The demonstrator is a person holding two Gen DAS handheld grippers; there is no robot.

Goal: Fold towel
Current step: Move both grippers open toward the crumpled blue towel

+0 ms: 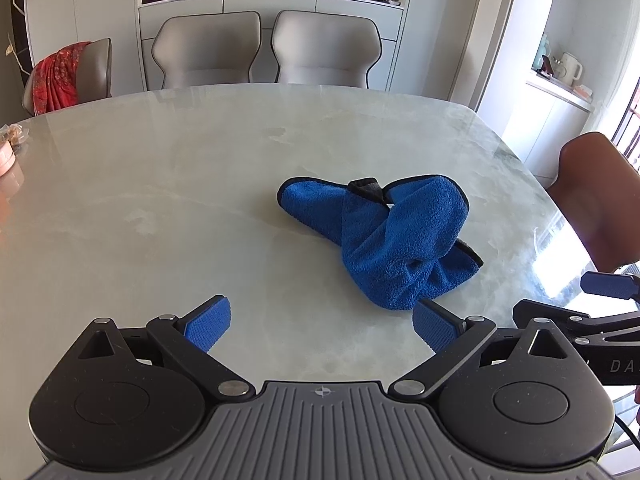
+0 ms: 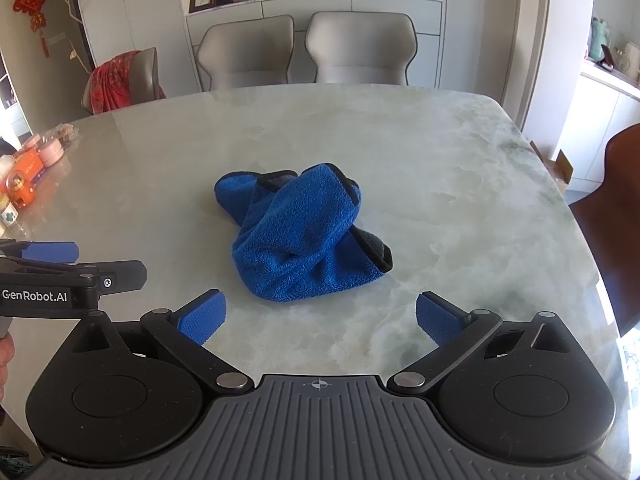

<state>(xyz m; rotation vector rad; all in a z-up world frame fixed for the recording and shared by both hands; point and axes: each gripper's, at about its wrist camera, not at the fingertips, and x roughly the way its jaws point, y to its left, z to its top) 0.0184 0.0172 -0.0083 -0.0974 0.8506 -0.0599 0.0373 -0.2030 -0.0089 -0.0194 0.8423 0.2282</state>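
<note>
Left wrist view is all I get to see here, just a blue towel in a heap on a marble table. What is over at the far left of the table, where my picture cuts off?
Observer: In the right wrist view, small things crowd that end: an orange box and a pink round tin.
Operator: Is the other gripper open too?
Observer: Yes. The right gripper has its fingers spread wide, short of the towel, holding nothing.
Operator: Anything on the wall there?
Observer: A red knot ornament hangs at the upper left, which your view lacks.
</note>
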